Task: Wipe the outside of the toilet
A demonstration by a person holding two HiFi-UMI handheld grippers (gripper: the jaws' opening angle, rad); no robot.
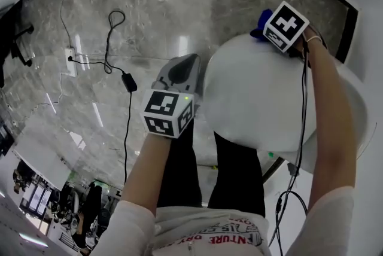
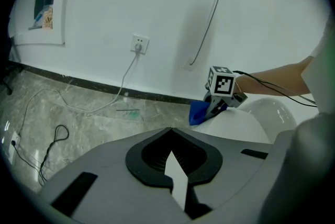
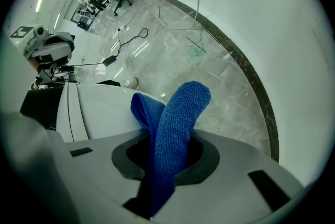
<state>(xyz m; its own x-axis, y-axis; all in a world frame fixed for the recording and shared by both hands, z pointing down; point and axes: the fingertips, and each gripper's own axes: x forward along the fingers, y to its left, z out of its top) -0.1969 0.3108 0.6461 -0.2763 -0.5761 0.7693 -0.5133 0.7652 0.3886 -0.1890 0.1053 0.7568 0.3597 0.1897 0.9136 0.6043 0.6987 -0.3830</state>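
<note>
Toilet (image 1: 257, 99), one only, white and rounded, fills the centre right of the head view, standing on a grey marbled floor (image 1: 119, 21). Two tools are in view, each carrying one cube with black-and-white square markers. The right tool (image 1: 267, 30) is at the upper right of the head view, over the far edge of the toilet; its own view shows the jaws pinching a single blue cloth (image 3: 175, 129), which stands up out of the right tool (image 3: 167, 157) in two folds, with the toilet's white surface (image 3: 99, 108) just behind it at lower left. From the left gripper view the same cloth (image 2: 198, 112) shows touching the toilet's (image 2: 246, 126) rim, right of centre. The left tool (image 1: 179, 69) hangs just beside the toilet's left side at the middle of the head view, over the floor; in its own view the left tool (image 2: 172, 163) has its jaws almost pressed together, a thin pale slit between them and nothing gripped. One black cable (image 1: 111, 39) with one black adapter (image 1: 129, 82) lies on the floor at upper left. One white cable (image 2: 123, 87) runs down from one wall socket (image 2: 139, 44).
</note>
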